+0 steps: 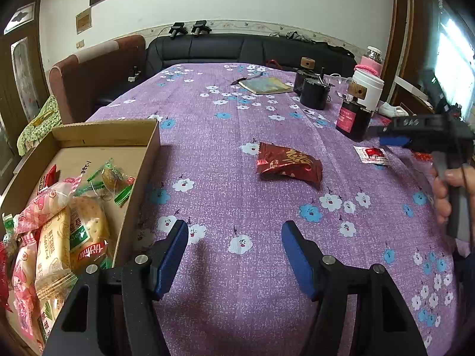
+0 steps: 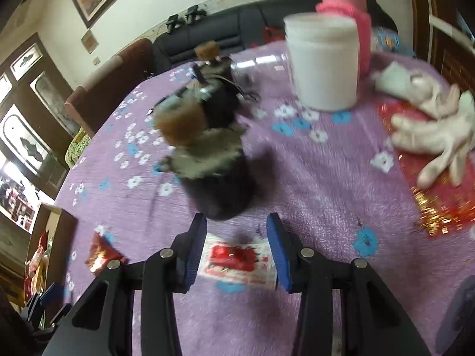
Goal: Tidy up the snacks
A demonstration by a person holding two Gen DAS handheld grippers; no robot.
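A cardboard box (image 1: 151,160) at the left holds several wrapped snacks (image 1: 59,237). On the purple flowered tablecloth (image 1: 237,281) lies a red foil snack packet (image 1: 289,164), well ahead of my left gripper (image 1: 235,224), which is open and empty over bare cloth beside the box. A small white-and-red packet (image 2: 237,258) lies flat on the cloth between the blue fingers of my right gripper (image 2: 236,218). Its jaws stand partly apart and do not visibly press on the packet. The left wrist view shows the right gripper (image 1: 394,139) in a hand, just above that packet (image 1: 372,155).
A dark jar with a cork stopper (image 2: 216,178) stands right in front of the right gripper, with a white tub (image 2: 323,62) and a pink-sleeved bottle (image 2: 353,9) behind. A white glove (image 2: 439,136) lies on a red item (image 2: 445,195) at the right. A notebook (image 1: 267,84) lies far back.
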